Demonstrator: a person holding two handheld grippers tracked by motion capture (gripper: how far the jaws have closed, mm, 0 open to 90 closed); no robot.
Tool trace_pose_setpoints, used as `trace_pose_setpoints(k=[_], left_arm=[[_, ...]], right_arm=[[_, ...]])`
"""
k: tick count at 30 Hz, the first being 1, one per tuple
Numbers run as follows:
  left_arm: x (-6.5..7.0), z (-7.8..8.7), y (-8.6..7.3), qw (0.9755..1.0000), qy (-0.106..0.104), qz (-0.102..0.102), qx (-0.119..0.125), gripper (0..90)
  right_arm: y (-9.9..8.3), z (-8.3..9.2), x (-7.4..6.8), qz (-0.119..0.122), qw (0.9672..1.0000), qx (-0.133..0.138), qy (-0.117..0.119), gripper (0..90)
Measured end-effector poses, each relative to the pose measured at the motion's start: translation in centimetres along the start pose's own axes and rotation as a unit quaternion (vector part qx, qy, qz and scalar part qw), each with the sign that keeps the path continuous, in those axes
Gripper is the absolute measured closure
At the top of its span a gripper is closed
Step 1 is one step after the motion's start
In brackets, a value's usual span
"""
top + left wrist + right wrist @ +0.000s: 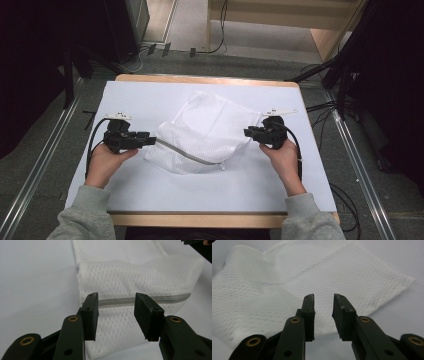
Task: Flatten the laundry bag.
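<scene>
Bag (200, 132) lay folded mid-tabletop (150, 190). My left hand-held gripper (149, 140) gaped at its zipper (120, 301) end; my right hand-held gripper (248, 132) stood open, empty. Next fold probably needed fresh grips.

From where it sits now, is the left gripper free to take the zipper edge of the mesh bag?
Probably yes: the left gripper stands open facing the grey zipper of the mesh bag, nothing between.
</scene>
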State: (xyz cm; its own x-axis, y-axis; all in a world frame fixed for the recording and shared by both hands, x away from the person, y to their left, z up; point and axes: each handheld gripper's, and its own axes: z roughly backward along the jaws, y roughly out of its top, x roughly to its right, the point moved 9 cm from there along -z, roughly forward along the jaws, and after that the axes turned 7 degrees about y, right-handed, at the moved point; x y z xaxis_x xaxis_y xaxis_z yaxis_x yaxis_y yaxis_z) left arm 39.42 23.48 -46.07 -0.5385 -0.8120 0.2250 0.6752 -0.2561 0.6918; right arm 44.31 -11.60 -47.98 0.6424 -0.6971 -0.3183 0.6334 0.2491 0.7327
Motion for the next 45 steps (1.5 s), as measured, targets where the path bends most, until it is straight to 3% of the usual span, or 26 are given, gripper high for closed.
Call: trace_pose_setpoints(k=[5, 11, 16, 26, 33, 40, 43, 45], left_arm=[[1.5, 0.4, 0.2, 0.9998, -0.005, -0.007, 0.016, 55.1], [3.4, -0.5, -0.4, 0.9996, -0.013, -0.024, -0.009, 56.1], [4.8, -0.8, -0.2, 0.9991, -0.029, -0.029, -0.007, 63.0], [8.7, -2.1, -0.4, 0.9954, -0.072, -0.062, -0.017, 84.3], [10.7, -3.2, -0.4, 0.9923, -0.090, -0.082, -0.023, 85.8], [12.9, -4.9, -1.0, 0.9867, -0.114, -0.108, -0.043, 86.2], [13.3, -5.9, -1.5, 0.9842, -0.118, -0.117, -0.061, 86.1], [13.2, -6.6, -1.6, 0.9842, -0.113, -0.120, -0.065, 86.0]], right_arm=[[-1.0, 1.1, -2.0, 0.007, 0.9997, 0.006, 0.022, 74.9], [-2.7, 1.3, -4.6, 0.027, 0.9987, -0.011, 0.042, 75.4], [-3.6, 1.3, -5.9, 0.040, 0.9977, -0.025, 0.050, 75.4], [-4.2, 1.1, -6.5, 0.043, 0.9970, -0.032, 0.055, 75.1], [-4.6, 1.0, -6.7, 0.043, 0.9970, -0.036, 0.053, 75.2], [-5.1, 0.9, -6.8, 0.043, 0.9969, -0.043, 0.050, 75.1], [-5.3, 0.9, -6.7, 0.044, 0.9968, -0.045, 0.049, 75.2], [-5.4, 1.0, -6.7, 0.042, 0.9970, -0.044, 0.048, 75.2]])
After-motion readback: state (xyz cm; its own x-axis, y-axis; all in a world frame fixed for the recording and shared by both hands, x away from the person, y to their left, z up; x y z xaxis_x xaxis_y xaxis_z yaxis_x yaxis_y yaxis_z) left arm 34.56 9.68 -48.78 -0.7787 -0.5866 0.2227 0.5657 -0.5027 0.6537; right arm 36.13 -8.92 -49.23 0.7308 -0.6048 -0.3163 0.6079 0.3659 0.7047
